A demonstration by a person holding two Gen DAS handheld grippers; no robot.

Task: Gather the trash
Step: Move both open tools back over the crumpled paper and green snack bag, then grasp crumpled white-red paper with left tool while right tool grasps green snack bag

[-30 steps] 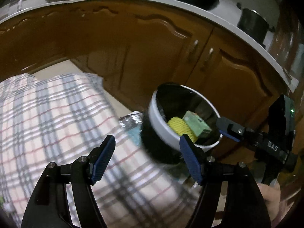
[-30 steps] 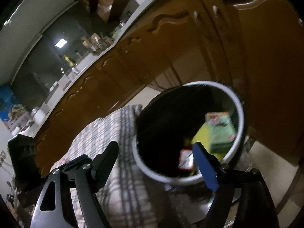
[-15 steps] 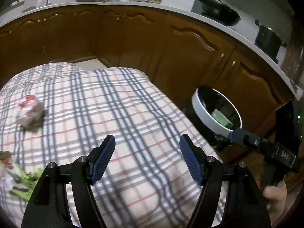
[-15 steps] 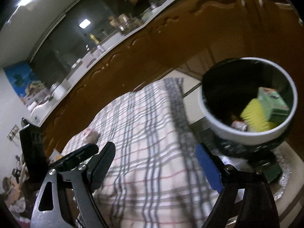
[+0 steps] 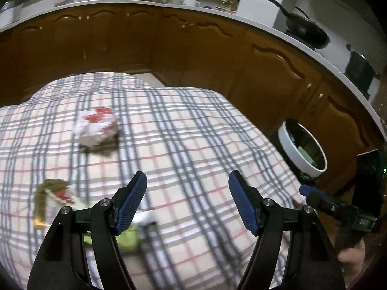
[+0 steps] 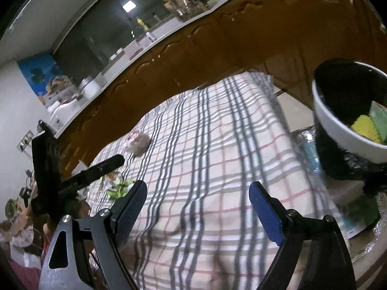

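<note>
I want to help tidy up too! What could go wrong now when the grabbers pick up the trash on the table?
1. The crumpled wrapper is light, so a finger of the open left gripper may nudge it away.
2. The leafy scraps lie loose and could scatter when pinched.
3. The trash bin sits past the tablecloth edge, so a piece carried over might drop on the floor.

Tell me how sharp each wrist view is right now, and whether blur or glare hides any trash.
Left wrist view: the crumpled wrapper and green scraps on the plaid cloth are motion-smeared; the gripper fingers stay crisp. Right wrist view: dim, cloth streaked, cabinet doors glossy with glare, yet the bin contents read clearly.
</note>
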